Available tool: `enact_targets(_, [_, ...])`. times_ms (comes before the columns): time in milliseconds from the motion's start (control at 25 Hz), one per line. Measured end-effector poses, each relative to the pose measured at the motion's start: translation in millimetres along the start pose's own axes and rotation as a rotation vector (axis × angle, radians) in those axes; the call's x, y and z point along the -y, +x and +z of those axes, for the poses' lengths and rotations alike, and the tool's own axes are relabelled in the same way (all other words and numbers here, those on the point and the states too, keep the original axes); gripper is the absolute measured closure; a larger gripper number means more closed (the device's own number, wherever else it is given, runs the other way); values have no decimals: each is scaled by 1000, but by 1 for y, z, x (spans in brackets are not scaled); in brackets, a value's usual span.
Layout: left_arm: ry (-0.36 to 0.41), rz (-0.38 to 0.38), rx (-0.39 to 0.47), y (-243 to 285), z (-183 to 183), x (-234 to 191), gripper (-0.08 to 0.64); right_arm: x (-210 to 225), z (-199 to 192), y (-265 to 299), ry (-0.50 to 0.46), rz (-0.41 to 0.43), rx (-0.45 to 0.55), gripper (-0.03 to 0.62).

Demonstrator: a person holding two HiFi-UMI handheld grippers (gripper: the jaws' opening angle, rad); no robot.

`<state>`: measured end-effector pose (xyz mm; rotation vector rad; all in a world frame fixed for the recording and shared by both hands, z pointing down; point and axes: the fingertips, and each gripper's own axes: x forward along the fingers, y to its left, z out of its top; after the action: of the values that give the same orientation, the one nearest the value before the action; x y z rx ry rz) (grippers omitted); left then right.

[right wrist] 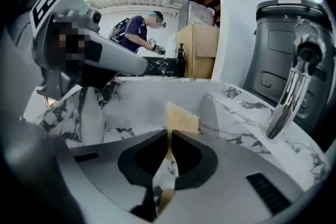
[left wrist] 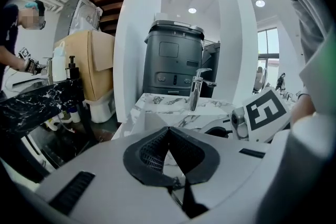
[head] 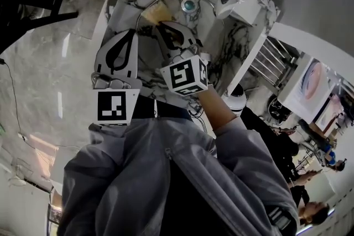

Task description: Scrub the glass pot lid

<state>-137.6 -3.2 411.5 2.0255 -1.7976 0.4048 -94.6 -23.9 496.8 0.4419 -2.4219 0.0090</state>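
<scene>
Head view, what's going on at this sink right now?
A person stands over a marble sink with a gripper in each hand. The left gripper and the right gripper both have their fingers closed and point down into the basin. A tan sponge sits just past the right gripper's fingers; whether it is pinched is unclear. The glass pot lid lies in the basin near the sponge. No scrubbing contact shows yet.

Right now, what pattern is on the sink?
The sink is white marble with dark grey veins. The head view shows it best.
</scene>
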Motion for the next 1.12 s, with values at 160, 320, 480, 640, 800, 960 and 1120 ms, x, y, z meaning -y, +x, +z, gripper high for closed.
enact_targets(160, [10,17,-73,10,-16,-7,551,-7,-16,18,-46,49,-85,551])
enact_targets(320, [7,23,-124,16,-24,-10,551,-7,-18,29,-79,70,-120,551])
enact_targets(480, [-19,36,-129,14,-26,-14,551,-10,-21,39,-132,88,-170,551])
enact_targets(640, [-29,35,-146,15,-30,-15,551,-20,-35,48,-178,151,-262,551])
enact_targets(800, [-33,39,-141,13,-29,-16,551,-41,-40,45,-188,259,-326,551])
enact_targets(960, [-32,38,-137,11,-29,-12,551,-65,-49,33,-172,372,-400,551])
enact_targets(1120, [-26,39,-128,7,-28,-11,551,-83,-56,19,-172,444,-435,551])
